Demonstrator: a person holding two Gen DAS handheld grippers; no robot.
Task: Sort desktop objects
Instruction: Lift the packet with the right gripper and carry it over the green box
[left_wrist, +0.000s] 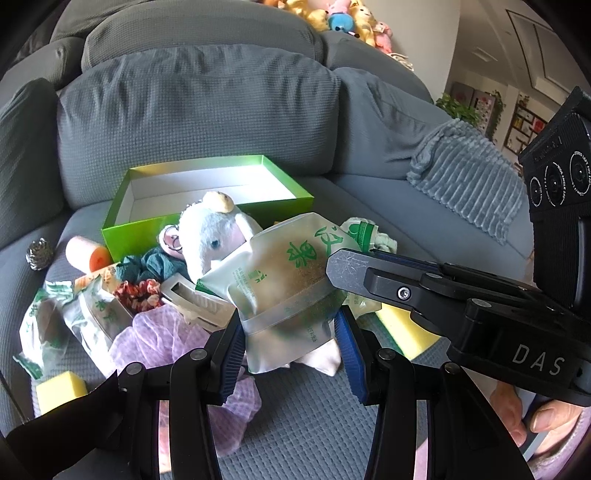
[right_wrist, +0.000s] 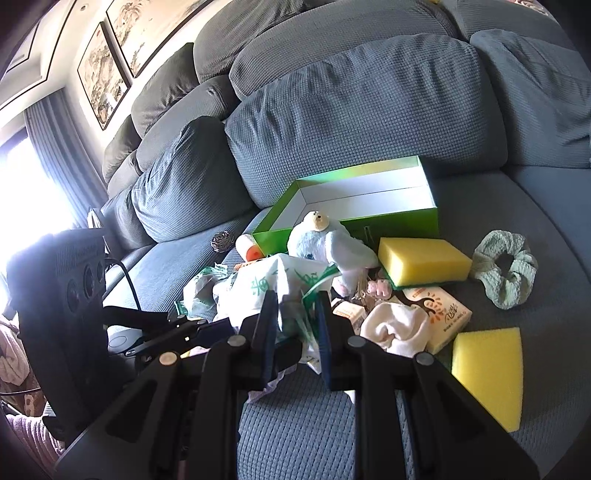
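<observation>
Left hand-held gripper (left_wrist: 290, 349): low centre of the left wrist view, its blue pads clamped on the two sides of a frosted pouch with green lettering (left_wrist: 291, 280)
Right hand-held gripper (right_wrist: 295, 325): low centre of the right wrist view, jaws close together and pinched on the same pouch's crumpled white-and-green edge (in the left wrist view its metal-tipped finger (left_wrist: 345, 267) lies against the pouch's right side)
Pouch: lifted off the heap between the two tools — centre of both views, in front of the plush toy
Green box (left_wrist: 122, 230): open, white inside, on the sofa seat against the back cushions, upper centre of both views
Plush toy (left_wrist: 212, 236): pale blue-white, leaning against the box's front wall, just behind the pouch
Sofa (left_wrist: 199, 110): grey, it carries everything; no table shows
Left of the heap, left wrist view: orange roll (left_wrist: 86, 254), steel scourer (left_wrist: 38, 253), more green-printed packets (left_wrist: 55, 317), floral scrunchie (left_wrist: 138, 295), lilac mesh cloth (left_wrist: 162, 336), small yellow sponge (left_wrist: 61, 389)
Right of the heap, right wrist view: large yellow sponge (right_wrist: 421, 260) just beside the box, green scrunchie (right_wrist: 506, 273) well apart at the right, tissue packet (right_wrist: 439, 314), white cloth (right_wrist: 395, 328), yellow sponge wedge (right_wrist: 487, 373) at lower right
Person: fingers (left_wrist: 554, 413) at the lower right edge of the left wrist view
</observation>
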